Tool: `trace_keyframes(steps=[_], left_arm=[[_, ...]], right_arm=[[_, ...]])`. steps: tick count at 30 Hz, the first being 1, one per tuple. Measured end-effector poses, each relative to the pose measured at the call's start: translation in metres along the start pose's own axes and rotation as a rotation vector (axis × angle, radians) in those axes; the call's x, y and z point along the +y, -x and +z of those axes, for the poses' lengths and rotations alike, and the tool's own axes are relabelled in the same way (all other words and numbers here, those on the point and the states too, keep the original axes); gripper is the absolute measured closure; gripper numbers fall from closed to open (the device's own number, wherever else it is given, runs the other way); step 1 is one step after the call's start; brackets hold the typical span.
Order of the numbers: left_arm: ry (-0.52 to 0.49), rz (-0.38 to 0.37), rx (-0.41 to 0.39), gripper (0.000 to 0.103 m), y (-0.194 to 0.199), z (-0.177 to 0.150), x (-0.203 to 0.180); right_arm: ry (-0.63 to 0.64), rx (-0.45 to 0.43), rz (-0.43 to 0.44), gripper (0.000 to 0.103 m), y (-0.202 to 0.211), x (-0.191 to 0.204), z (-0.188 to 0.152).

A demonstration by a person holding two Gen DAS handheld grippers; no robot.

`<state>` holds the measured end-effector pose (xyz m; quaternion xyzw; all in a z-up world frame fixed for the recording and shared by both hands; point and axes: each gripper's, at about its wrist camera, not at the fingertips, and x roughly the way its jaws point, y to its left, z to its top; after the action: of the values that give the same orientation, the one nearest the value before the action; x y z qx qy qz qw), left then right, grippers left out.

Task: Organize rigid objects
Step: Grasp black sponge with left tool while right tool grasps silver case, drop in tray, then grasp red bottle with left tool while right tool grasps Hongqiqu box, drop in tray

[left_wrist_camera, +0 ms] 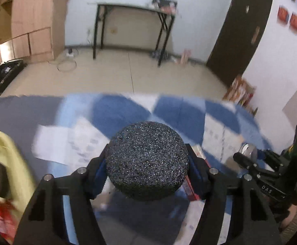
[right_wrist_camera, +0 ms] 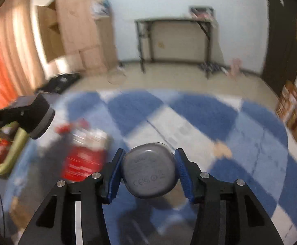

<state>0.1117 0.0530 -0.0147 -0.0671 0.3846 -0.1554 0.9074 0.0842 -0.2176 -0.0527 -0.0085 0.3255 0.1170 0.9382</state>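
Observation:
My left gripper (left_wrist_camera: 147, 163) is shut on a round black speckled disc (left_wrist_camera: 147, 161), held above a blue-and-white checked cloth (left_wrist_camera: 179, 110). My right gripper (right_wrist_camera: 149, 169) is shut on a grey rounded case (right_wrist_camera: 149, 169) with printed marks on its underside. In the left wrist view the right gripper (left_wrist_camera: 248, 153) shows at the right edge with the grey case (left_wrist_camera: 248, 150) in it. In the right wrist view the left gripper (right_wrist_camera: 36, 118) shows at the left with the disc (right_wrist_camera: 40, 118) in it. A yellow-green basket (left_wrist_camera: 3, 149) sits at the left and also shows in the right wrist view (right_wrist_camera: 15, 149).
A red-and-white packet (right_wrist_camera: 83, 155) lies on the cloth near the basket. White papers (left_wrist_camera: 66, 143) lie on the cloth. A small tan object (right_wrist_camera: 222, 150) lies to the right. Beyond are a black folding table (left_wrist_camera: 132, 28), a wooden cabinet (left_wrist_camera: 31, 20) and a dark door (left_wrist_camera: 244, 30).

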Motion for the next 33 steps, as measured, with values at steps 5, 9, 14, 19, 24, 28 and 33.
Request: trace_keyframes(steps=[5, 9, 14, 19, 24, 28, 33], left_arm=[[0.008, 0.136, -0.038, 0.035, 0.082, 0.019, 0.095], [0.157, 0.29, -0.017, 0.035, 0.123, 0.016, 0.201], [0.269, 0.342, 0.068, 0.035, 0.126, -0.004, 0.283], [0.339, 0.331, 0.162, 0.035, 0.102, -0.024, 0.318], [0.36, 0.33, 0.189, 0.034, 0.091, -0.037, 0.321], [0.405, 0.321, 0.151, 0.012, 0.1, -0.042, 0.326], [0.342, 0.144, 0.023, 0.0, 0.123, -0.017, 0.29]], right_arm=[[0.1, -0.028, 0.2, 0.054, 0.005, 0.099, 0.04], [0.232, 0.006, 0.371, 0.054, -0.014, 0.217, 0.055], [0.364, 0.155, 0.487, 0.054, -0.051, 0.33, 0.04], [0.453, 0.25, 0.443, 0.054, -0.088, 0.375, 0.028], [0.433, 0.266, 0.437, 0.053, -0.107, 0.379, 0.033], [0.432, 0.236, 0.463, 0.024, -0.103, 0.384, 0.03], [0.308, 0.085, 0.457, 0.001, -0.059, 0.337, 0.036]])
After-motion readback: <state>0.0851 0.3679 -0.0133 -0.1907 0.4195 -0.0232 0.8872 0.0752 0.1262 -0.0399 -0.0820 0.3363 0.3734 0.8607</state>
